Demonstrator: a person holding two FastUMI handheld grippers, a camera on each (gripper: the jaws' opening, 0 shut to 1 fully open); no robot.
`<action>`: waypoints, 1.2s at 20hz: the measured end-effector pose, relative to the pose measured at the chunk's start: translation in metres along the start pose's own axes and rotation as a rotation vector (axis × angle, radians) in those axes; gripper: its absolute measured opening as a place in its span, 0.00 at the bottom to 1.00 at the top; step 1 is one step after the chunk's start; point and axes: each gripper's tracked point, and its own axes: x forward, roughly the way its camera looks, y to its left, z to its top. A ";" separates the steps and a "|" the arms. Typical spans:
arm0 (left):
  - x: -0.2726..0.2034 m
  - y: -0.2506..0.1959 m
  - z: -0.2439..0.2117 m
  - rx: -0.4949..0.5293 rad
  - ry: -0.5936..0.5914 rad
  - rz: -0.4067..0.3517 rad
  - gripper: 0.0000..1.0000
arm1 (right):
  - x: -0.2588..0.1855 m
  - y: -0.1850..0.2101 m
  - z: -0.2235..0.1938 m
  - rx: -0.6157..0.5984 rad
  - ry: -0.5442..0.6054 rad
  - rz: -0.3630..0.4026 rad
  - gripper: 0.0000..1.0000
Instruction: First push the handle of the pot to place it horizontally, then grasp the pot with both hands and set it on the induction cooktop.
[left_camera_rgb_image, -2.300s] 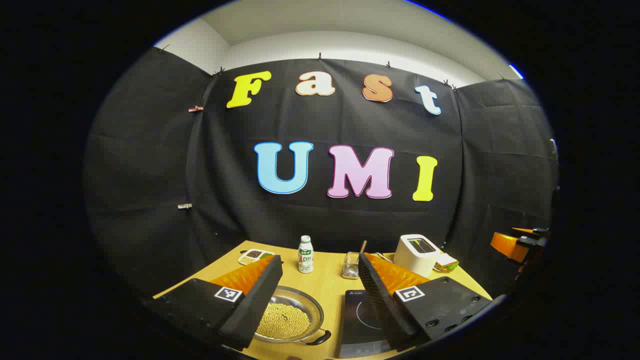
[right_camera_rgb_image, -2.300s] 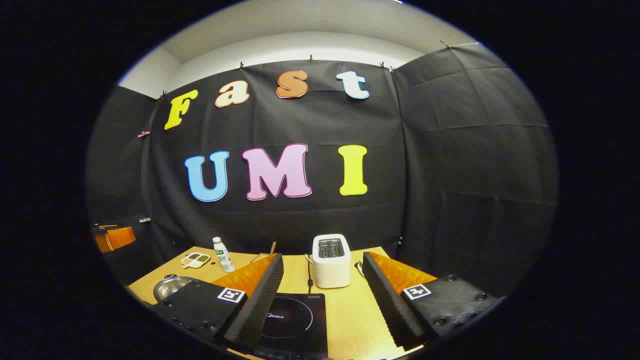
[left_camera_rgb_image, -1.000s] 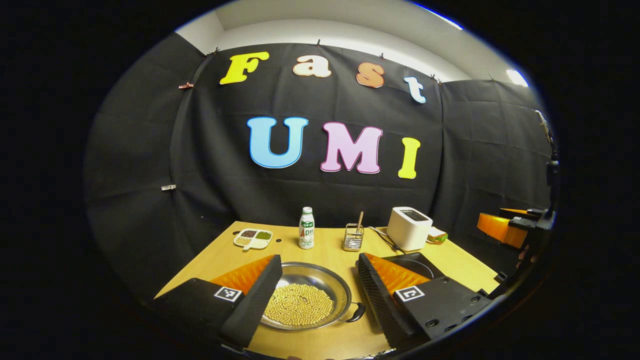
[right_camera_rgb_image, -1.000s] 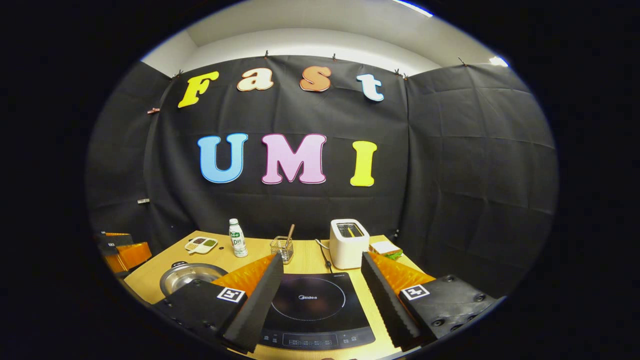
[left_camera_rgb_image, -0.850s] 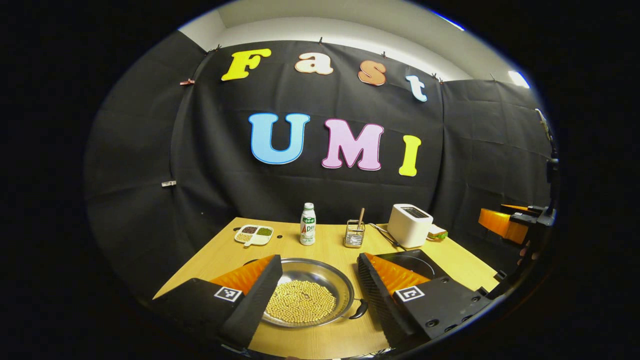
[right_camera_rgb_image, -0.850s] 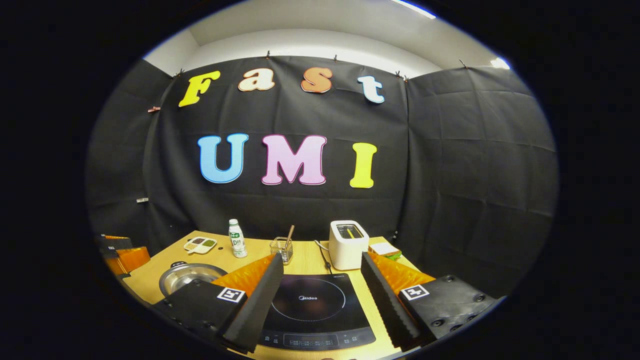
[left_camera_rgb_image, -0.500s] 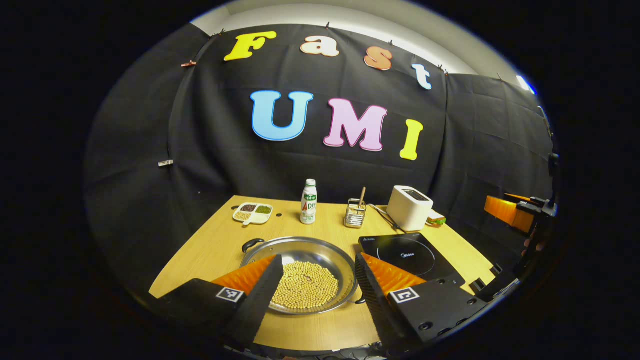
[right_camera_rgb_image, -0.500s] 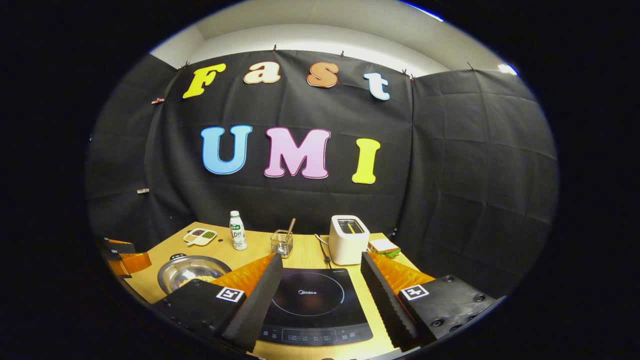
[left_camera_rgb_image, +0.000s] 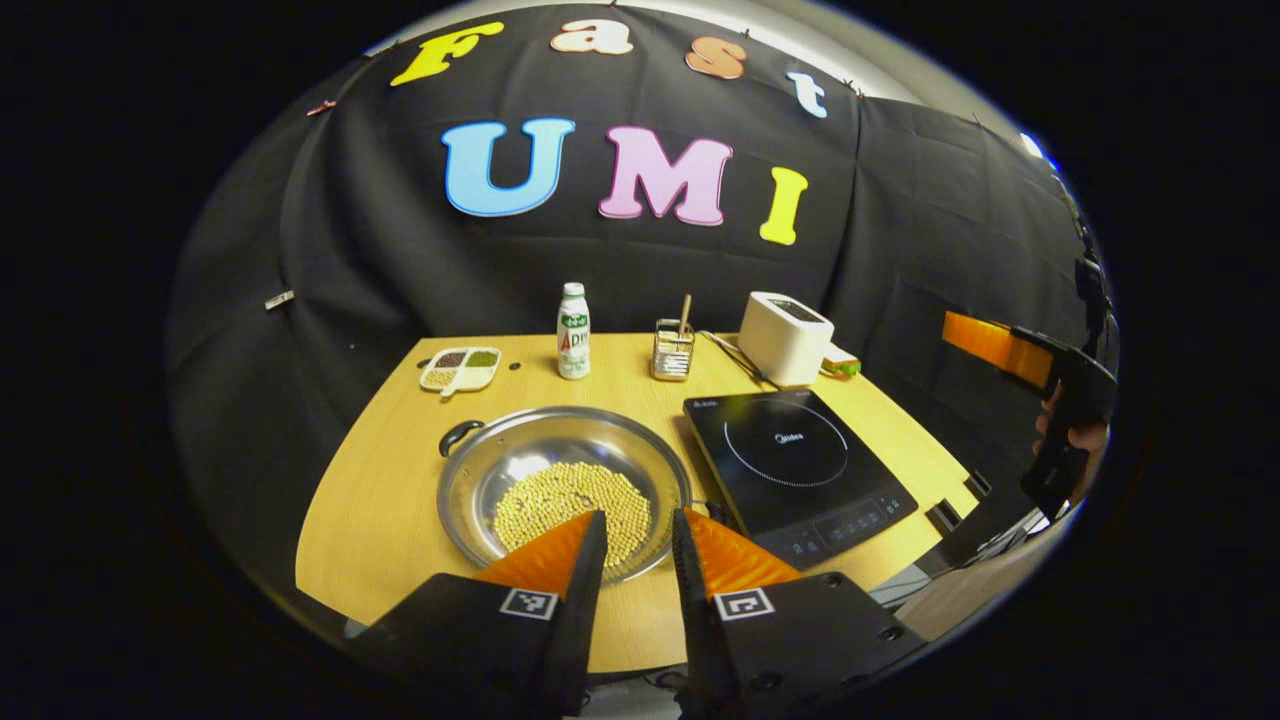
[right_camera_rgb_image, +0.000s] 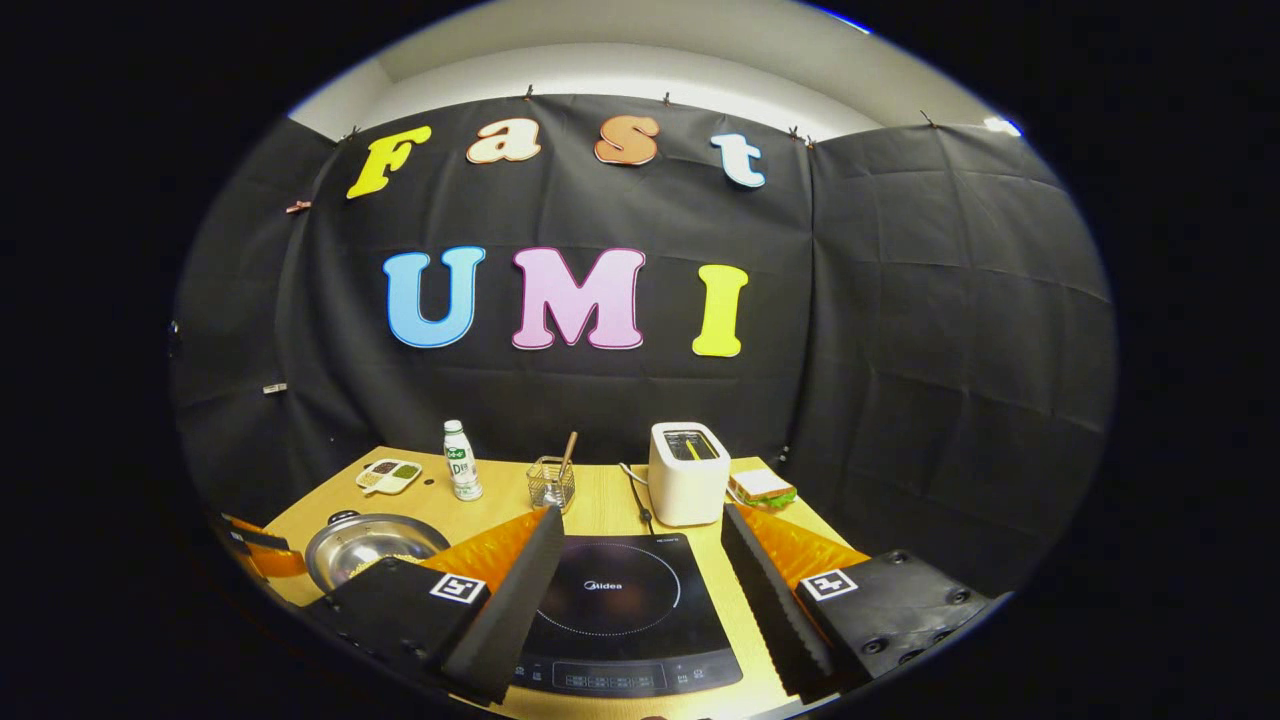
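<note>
Steel pot (left_camera_rgb_image: 565, 490), half full of beans (left_camera_rgb_image: 572, 500), sits at lower centre of the left gripper view, just left of the cooktop (left_camera_rgb_image: 800, 470). One handle (left_camera_rgb_image: 458, 436) points to the upper left, the other lies near the lower right rim — so not yet horizontal. Left gripper (left_camera_rgb_image: 636, 560) hovers at the pot's near rim, jaws nearly pressed together, pinching nothing: good for a push. Best to nudge the near handle sideways, low and slow, keeping beans in. Right gripper (right_camera_rgb_image: 634, 580) waits over the cooktop, jaws spread wide, empty.
</note>
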 end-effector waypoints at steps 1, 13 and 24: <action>0.003 -0.002 -0.005 0.006 0.023 0.003 0.40 | 0.004 -0.001 -0.001 0.007 0.004 0.007 0.98; 0.051 -0.037 -0.068 -0.049 0.294 -0.018 0.05 | 0.050 -0.014 -0.011 0.066 0.068 0.100 0.98; 0.077 -0.053 -0.116 0.043 0.467 -0.050 0.05 | 0.062 -0.032 -0.019 0.056 0.079 0.114 0.99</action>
